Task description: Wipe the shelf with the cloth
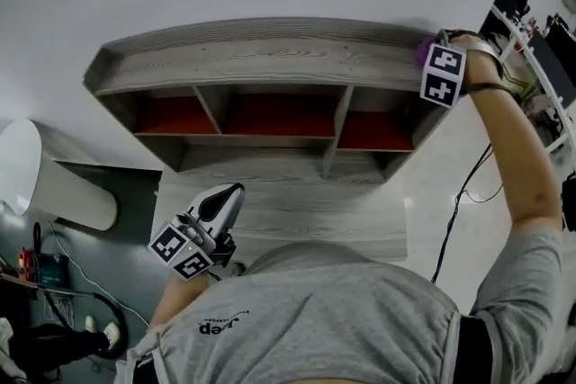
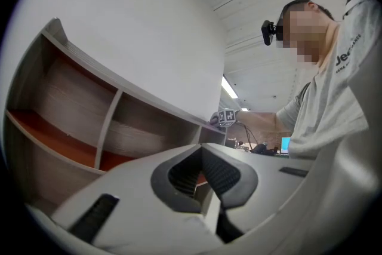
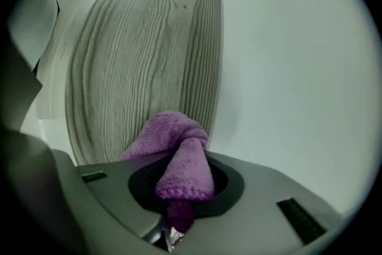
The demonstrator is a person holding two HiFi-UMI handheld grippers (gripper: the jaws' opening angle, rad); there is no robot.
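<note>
A grey wood shelf (image 1: 261, 58) with three red-floored compartments stands against a white wall. My right gripper (image 1: 432, 55) rests at the right end of the shelf's top board, shut on a purple cloth (image 1: 422, 50). In the right gripper view the cloth (image 3: 179, 149) bunches out of the gripper (image 3: 179, 191) and touches the top board (image 3: 137, 57) near the wall. My left gripper (image 1: 231, 192) is held low by the person's torso, away from the shelf, jaws shut and holding nothing. In the left gripper view that gripper (image 2: 202, 155) faces the shelf (image 2: 119, 110), with the right gripper (image 2: 225, 118) far off.
A lower grey board (image 1: 297, 216) juts out below the compartments. A white rounded object (image 1: 36, 175) sits at the left, with tools and cables (image 1: 54, 283) on the dark floor below it. A black cable (image 1: 459, 211) hangs at right, near a desk with monitors (image 1: 531, 22).
</note>
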